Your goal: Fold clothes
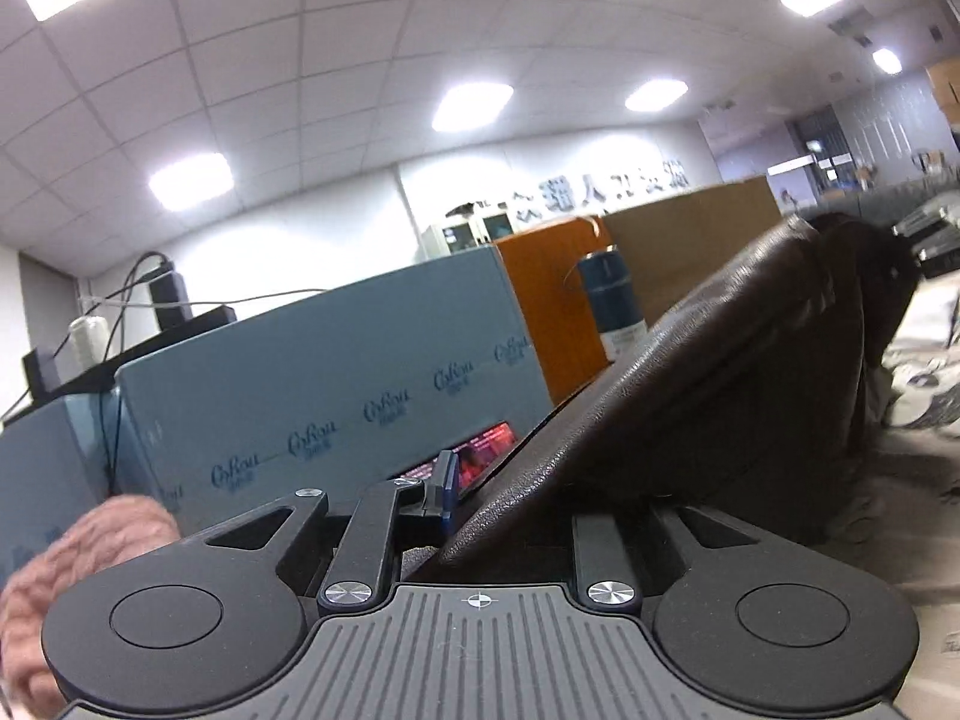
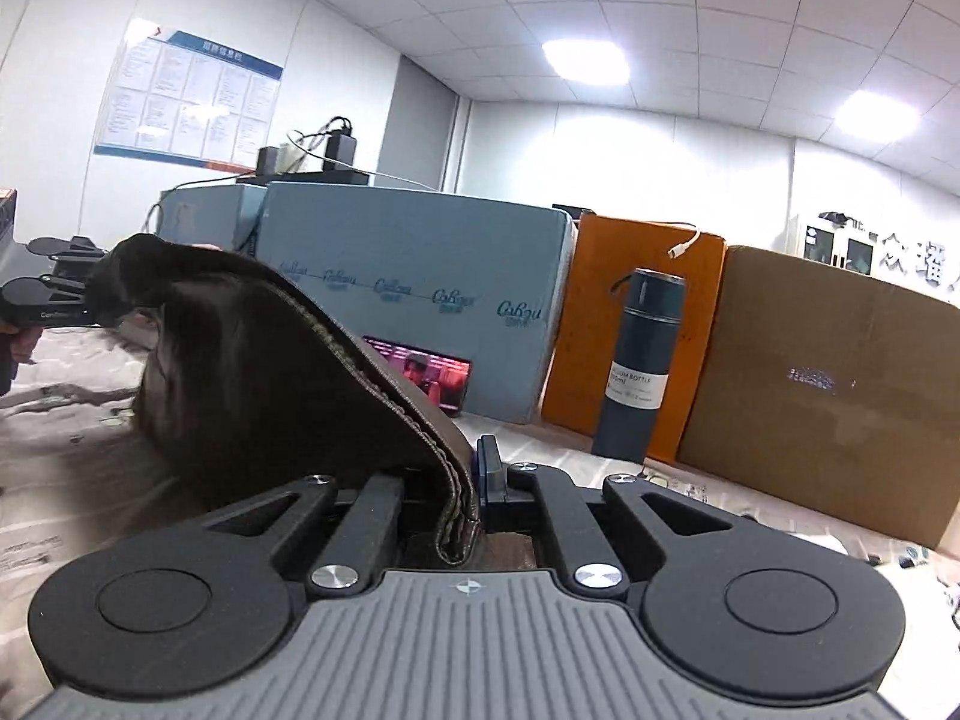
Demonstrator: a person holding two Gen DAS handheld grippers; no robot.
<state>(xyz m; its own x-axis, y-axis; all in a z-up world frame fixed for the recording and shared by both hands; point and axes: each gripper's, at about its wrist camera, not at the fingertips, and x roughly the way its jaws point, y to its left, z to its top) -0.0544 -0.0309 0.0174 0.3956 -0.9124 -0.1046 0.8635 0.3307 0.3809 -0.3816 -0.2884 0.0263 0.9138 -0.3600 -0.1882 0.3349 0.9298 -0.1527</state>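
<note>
The garment [image 2: 270, 384] is dark brown, with a leathery grain and a ribbed hem, and it hangs stretched between the two grippers above the table [image 2: 72, 480], sagging in the middle. Its lower folds reach down toward the patterned cloth that covers the table.

The right gripper [image 2: 465, 498] is clamped tight on the hem: the ribbed edge runs up from between its blue-padded jaws and arcs away to the left. There, at the far left of the right wrist view, the left gripper [image 2: 99, 300] holds the other end, its black arms closed into the bunched fabric. A hand [image 2: 21, 342] shows just below it.

In the left wrist view the garment [image 1: 690, 396] rises from the left gripper [image 1: 456, 510] as a broad slanted sheet toward the right. The jaws are nearly closed, with a thick fold of the fabric pinched between them; one blue pad [image 1: 445, 483] shows at the left of the fold. A pink knitted sleeve [image 1: 72, 564] sits at the lower left.

Behind the garment stands a row of boxes at the back of the table: grey-blue boxes [image 2: 420, 276] with printed lettering, an orange box [image 2: 636, 324] and a brown carton [image 2: 828, 384]. A dark bottle [image 2: 636, 360] stands upright in front of the orange box, and a lit phone screen [image 2: 429, 375] leans against a grey-blue box. A white cable [image 2: 687, 240] lies over the orange box's top edge.
</note>
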